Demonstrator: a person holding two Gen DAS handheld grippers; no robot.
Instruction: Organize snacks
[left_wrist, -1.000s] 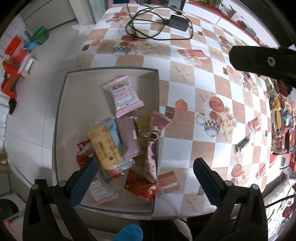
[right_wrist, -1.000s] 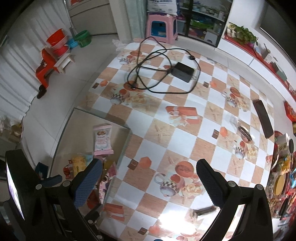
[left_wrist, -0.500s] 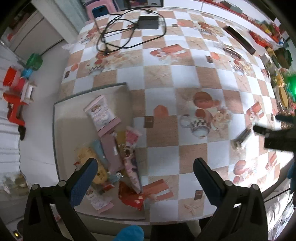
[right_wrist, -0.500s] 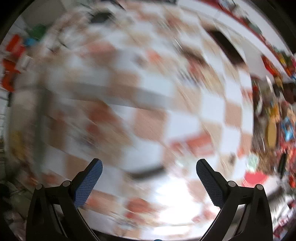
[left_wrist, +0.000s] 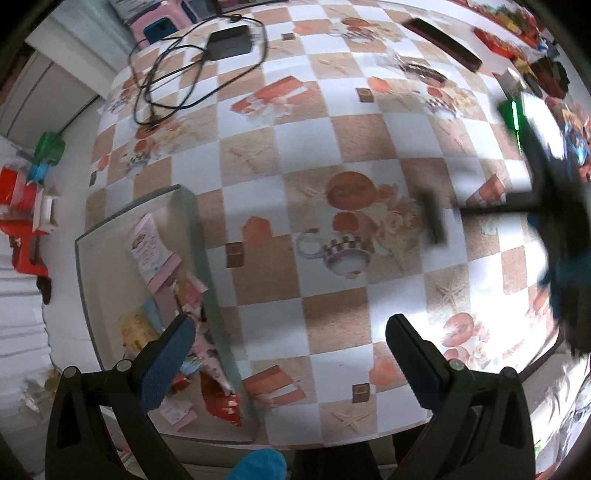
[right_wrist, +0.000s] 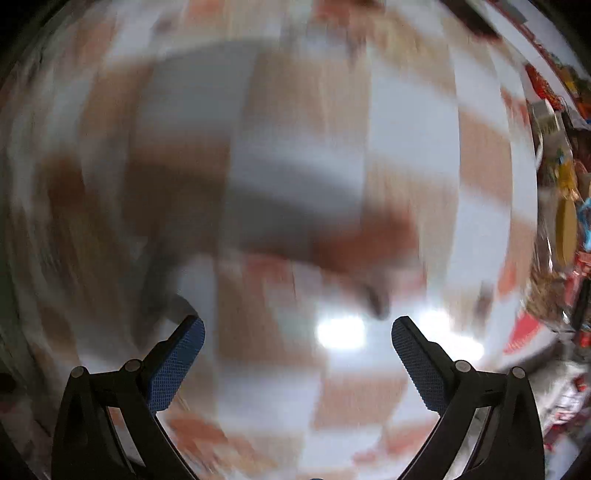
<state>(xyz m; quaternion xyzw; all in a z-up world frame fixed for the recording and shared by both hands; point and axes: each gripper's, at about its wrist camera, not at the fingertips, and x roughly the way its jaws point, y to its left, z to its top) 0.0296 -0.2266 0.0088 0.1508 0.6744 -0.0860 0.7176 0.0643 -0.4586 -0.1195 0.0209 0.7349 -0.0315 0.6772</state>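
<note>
**Q:** Where do the snacks lie, relative to the two sets of tongs?

**A:** The loose snacks (left_wrist: 565, 122), a heap of wrappers along the table's far right margin, lie ahead and well to the right of the left gripper (left_wrist: 290, 347). In the right wrist view the same heap (right_wrist: 561, 229) sits at the right edge, ahead-right of the right gripper (right_wrist: 297, 343). The heap's long axis runs roughly fore-and-aft along that margin. Packets already sorted fill the tray (left_wrist: 195, 236), which lies directly beside and ahead of the left gripper's left finger; a pink packet (left_wrist: 149, 245) lies toward its far end.

**Q:** Which hand is nearer the unsorted heap?

**A:** The right one, judging by the left wrist view, where the right tool appears as a dark smear close to the heap. The coming reach therefore likely belongs to the right hand, swinging rightward.

**Q:** And the pose and state of each tool?

**A:** Both are held above the checked tablecloth (left_wrist: 332, 155), looking steeply down. Both sets of jaws are spread wide with nothing between them. The right wrist view is heavily motion-blurred, so no individual packet can be distinguished there.
</note>
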